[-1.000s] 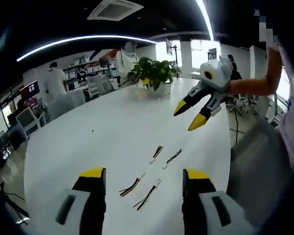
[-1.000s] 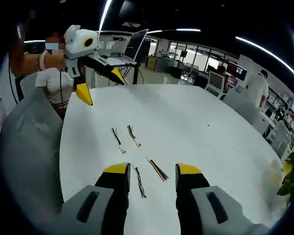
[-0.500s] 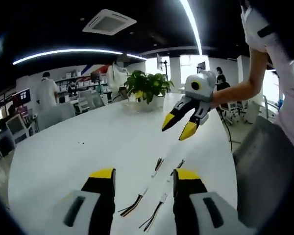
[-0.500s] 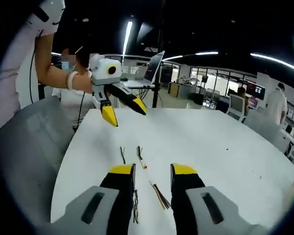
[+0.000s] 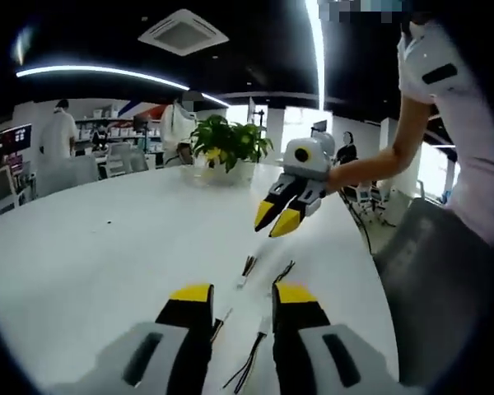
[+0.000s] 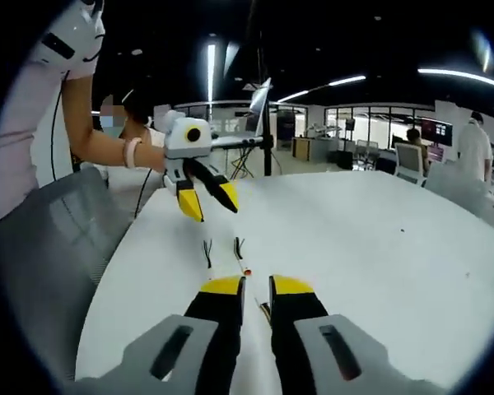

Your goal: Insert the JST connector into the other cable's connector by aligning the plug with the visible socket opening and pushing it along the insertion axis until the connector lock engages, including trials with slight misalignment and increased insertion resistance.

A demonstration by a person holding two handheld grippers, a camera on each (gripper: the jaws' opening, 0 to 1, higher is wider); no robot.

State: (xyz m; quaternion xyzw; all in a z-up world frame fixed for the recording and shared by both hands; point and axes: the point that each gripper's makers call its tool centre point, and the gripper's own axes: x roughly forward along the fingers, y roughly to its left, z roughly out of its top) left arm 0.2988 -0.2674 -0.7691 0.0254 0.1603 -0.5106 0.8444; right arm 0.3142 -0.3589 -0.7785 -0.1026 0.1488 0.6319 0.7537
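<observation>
Left gripper view: left gripper (image 5: 241, 296) low over the white worktop (image 5: 107, 255), its yellow-tipped fingers (image 5: 188, 295) apart w/ a moderate gap, nothing between them. Between and just beyond the fingertips lie short JST cables: near-left cable (image 5: 220, 322) partly hidden by the left finger, near-right cable (image 5: 249, 369) running down between the fingers, far-left cable (image 5: 246, 269) and far-right cable (image 5: 283, 271) side by side a bit farther out, white plugs at their near ends. Right gripper (image 5: 279, 219) hangs in the air above the far pair, not touching; its fingers nearly together, empty. A person's arm (image 5: 370, 160) holds it from the right. Potted plant (image 5: 222, 148) at far side of worktop; grey chair (image 5: 445, 288) on the right.

Right gripper view: same worktop (image 6: 379, 239) seen from the other side. Left gripper (image 6: 206, 202) is at upper left, in the air, fingers spread, nothing held, wrist (image 6: 115, 152) behind it. Below it two cables lie beside each other on the worktop: one cable (image 6: 207, 253) left, other cable (image 6: 240, 257) right, apart. Right gripper's own fingers (image 6: 222, 288) rise from the bottom w/ just a narrow slit between them; cannot tell if anything is pinched. A bit of another cable (image 6: 265, 309) peeks between them. Laptop on stand (image 6: 251, 111) far behind.
</observation>
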